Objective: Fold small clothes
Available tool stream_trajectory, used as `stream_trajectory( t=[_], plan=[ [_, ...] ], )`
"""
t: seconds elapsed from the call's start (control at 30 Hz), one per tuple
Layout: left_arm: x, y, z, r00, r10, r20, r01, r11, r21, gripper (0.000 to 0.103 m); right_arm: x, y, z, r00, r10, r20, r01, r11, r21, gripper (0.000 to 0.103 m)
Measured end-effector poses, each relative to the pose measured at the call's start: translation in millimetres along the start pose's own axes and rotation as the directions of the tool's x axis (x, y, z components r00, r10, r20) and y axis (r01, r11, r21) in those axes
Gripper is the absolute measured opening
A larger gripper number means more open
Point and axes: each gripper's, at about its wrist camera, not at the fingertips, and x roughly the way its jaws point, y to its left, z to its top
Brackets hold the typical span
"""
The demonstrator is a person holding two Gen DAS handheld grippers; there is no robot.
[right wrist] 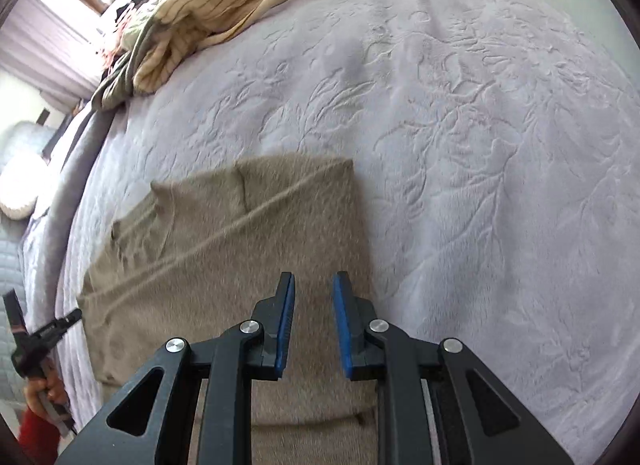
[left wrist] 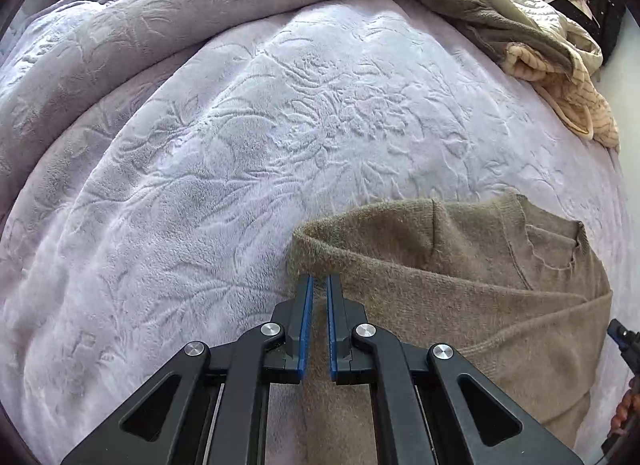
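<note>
my left gripper point(left wrist: 317, 285) sits nearest, its blue pads drawn almost together with only a thin slit between them. it hangs over the left edge of the brown sweater point(left wrist: 460, 297), and i cannot tell from here whether any cloth is pinched in that slit. my right gripper point(right wrist: 314, 285) has its jaws a little apart, nothing visibly between the pads, above the right part of the same sweater point(right wrist: 240, 249).

the sweater lies on the lilac blanket point(left wrist: 240, 153) that covers the bed, just ahead of both grippers. i judge it partly folded: the sides look turned in, a fold line runs slantwise across it, and the neck end points away from me. the shape is a tidy oblong, so what looks left is a last fold in half, and then the next item.

farther off, at the bed's far edge, a heap of clothes point(right wrist: 208, 13) waits unfolded, a cream striped piece on top of olive ones. that is most of the job still to do.

no basket, box or drawer shows in either view, so i have nothing to report on containers.
</note>
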Motion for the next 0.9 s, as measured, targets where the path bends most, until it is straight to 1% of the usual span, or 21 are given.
stream_trajectory(
  t=[0.07, 0.1, 0.13, 0.17, 0.2, 0.23, 0.3, 0.33, 0.43, 0.5, 0.53, 0.57, 0.6, 0.63, 0.67, 0.7, 0.77, 0.83, 0.9],
  plan=[
    [6, 4, 2, 1.0, -0.009, -0.014, 0.009, 1.0, -0.019, 0.007, 2, -8, 12, 1.0, -0.013, 0.014, 0.012, 0.999, 0.043, 0.033],
    [7, 6, 3, 1.0, -0.021, -0.019, 0.02, 0.999, -0.026, 0.007, 5, -11, 16, 1.0, -0.006, 0.019, 0.005, 0.998, 0.064, 0.036],
    [7, 7, 4, 0.999, -0.032, -0.023, 0.032, 0.999, -0.029, 0.007, 8, -15, 18, 1.0, 0.018, 0.02, -0.019, 0.996, 0.085, 0.036],
    [7, 8, 4, 0.999, -0.044, -0.025, 0.043, 0.999, -0.031, 0.007, 11, -21, 21, 0.998, 0.058, 0.012, -0.059, 0.992, 0.112, 0.036],
    [8, 6, 6, 0.998, -0.056, -0.027, 0.055, 0.998, -0.029, 0.007, 18, -26, 23, 0.995, 0.102, -0.012, -0.099, 0.985, 0.143, 0.036],
    [8, 4, 7, 0.998, -0.057, -0.027, 0.056, 0.998, -0.024, 0.007, 25, -30, 24, 0.991, 0.128, -0.038, -0.12, 0.978, 0.172, 0.036],
    [11, 1, 8, 0.999, -0.035, -0.022, 0.034, 0.999, -0.007, 0.007, 31, -32, 25, 0.984, 0.169, -0.051, -0.156, 0.969, 0.192, 0.016],
    [14, 1, 9, 1.0, -0.021, -0.02, 0.021, 1.0, 0.0, 0.007, 33, -29, 25, 0.984, 0.174, -0.047, -0.162, 0.969, 0.187, 0.011],
    [25, 2, 10, 1.0, -0.024, -0.019, 0.024, 1.0, -0.008, 0.007, 42, -34, 26, 0.99, 0.135, -0.042, -0.124, 0.973, 0.195, 0.01],
    [27, 5, 10, 0.999, -0.038, -0.012, 0.038, 0.999, -0.018, 0.007, 45, -44, 25, 0.988, 0.155, -0.026, -0.145, 0.96, 0.241, 0.01],
    [26, 6, 10, 0.999, -0.039, -0.012, 0.039, 0.999, -0.017, 0.007, 44, -47, 23, 0.988, 0.152, -0.012, -0.144, 0.956, 0.255, 0.011],
    [25, 8, 10, 0.999, -0.03, -0.013, 0.029, 0.999, -0.017, 0.007, 41, -49, 21, 0.989, 0.147, 0.003, -0.143, 0.953, 0.266, 0.011],
    [18, 16, 3, 1.0, -0.005, -0.015, 0.005, 1.0, -0.018, 0.007, 37, -50, 19, 0.989, 0.145, 0.01, -0.142, 0.95, 0.277, 0.014],
    [15, 22, 1, 1.0, 0.002, -0.02, -0.003, 1.0, -0.022, 0.007, 33, -50, 16, 0.99, 0.138, 0.011, -0.135, 0.95, 0.283, 0.016],
    [12, 26, -1, 1.0, -0.004, -0.025, 0.003, 1.0, -0.03, 0.007, 28, -49, 13, 0.992, 0.125, 0.008, -0.123, 0.952, 0.279, 0.017],
    [9, 30, -3, 1.0, 0.002, -0.031, -0.003, 0.999, -0.032, 0.007, 24, -47, 11, 0.994, 0.113, 0.002, -0.109, 0.959, 0.263, 0.017],
    [2, 31, -8, 0.999, 0.019, -0.038, -0.019, 1.0, -0.008, 0.007, 15, -39, 3, 0.996, 0.085, -0.014, -0.08, 0.975, 0.209, 0.017],
    [-6, 28, -17, 0.999, 0.032, -0.04, -0.031, 0.999, 0.023, 0.007, 6, -33, -9, 0.998, 0.06, -0.031, -0.055, 0.987, 0.154, 0.017],
    [-14, 22, -26, 0.999, 0.029, -0.046, -0.027, 0.999, 0.041, 0.007, -2, -26, -20, 0.998, 0.048, -0.045, -0.042, 0.992, 0.116, 0.017]
  ],
)
